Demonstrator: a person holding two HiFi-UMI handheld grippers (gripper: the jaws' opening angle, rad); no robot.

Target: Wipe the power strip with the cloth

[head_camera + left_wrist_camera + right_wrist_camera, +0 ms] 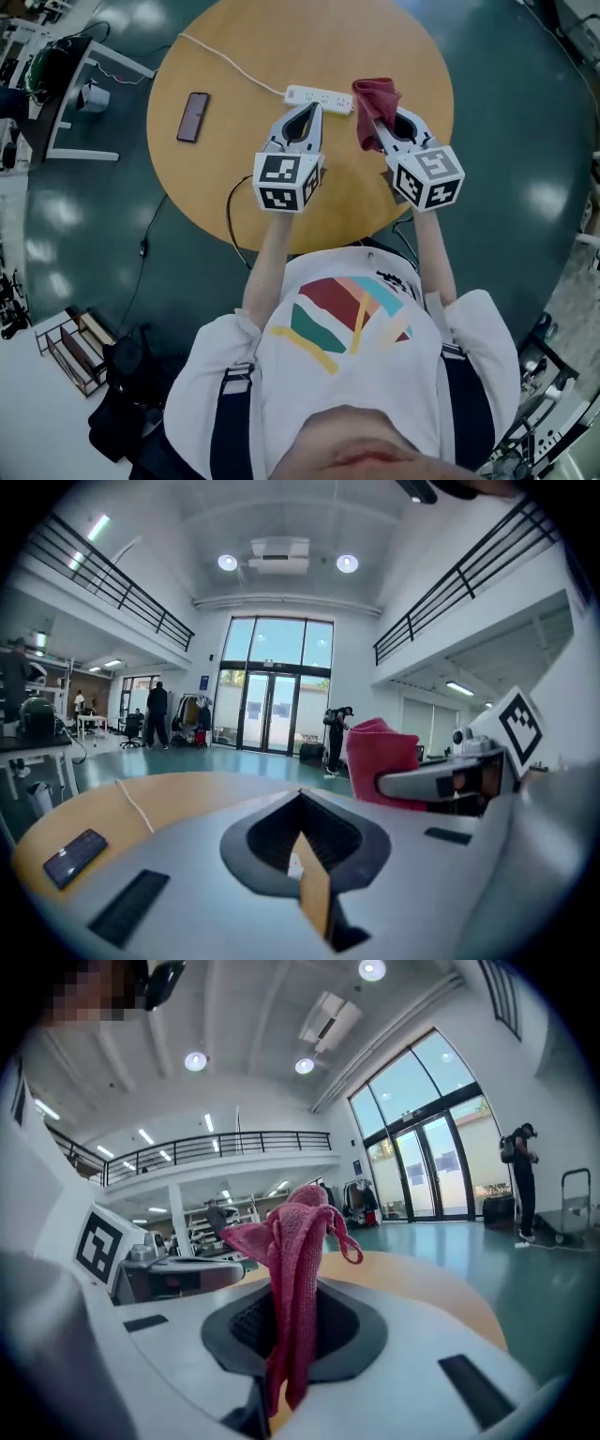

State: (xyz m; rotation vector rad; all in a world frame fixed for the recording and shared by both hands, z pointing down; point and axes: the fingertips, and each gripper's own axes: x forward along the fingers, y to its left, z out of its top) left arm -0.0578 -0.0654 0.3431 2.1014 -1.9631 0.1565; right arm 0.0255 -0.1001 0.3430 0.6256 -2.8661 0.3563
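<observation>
Head view: left gripper (306, 111), jaws together and empty, hangs near the strip (319, 97) on the table (281, 47). Right gripper (382, 127) is clamped on the cloth (373, 98), by the strip's right end.

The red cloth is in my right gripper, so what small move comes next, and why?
Probably lower the right gripper until the red knitted cloth meets the long white power strip on the round wooden table. The cloth is clamped in its jaws by the strip's right end, seemingly held above it.
</observation>
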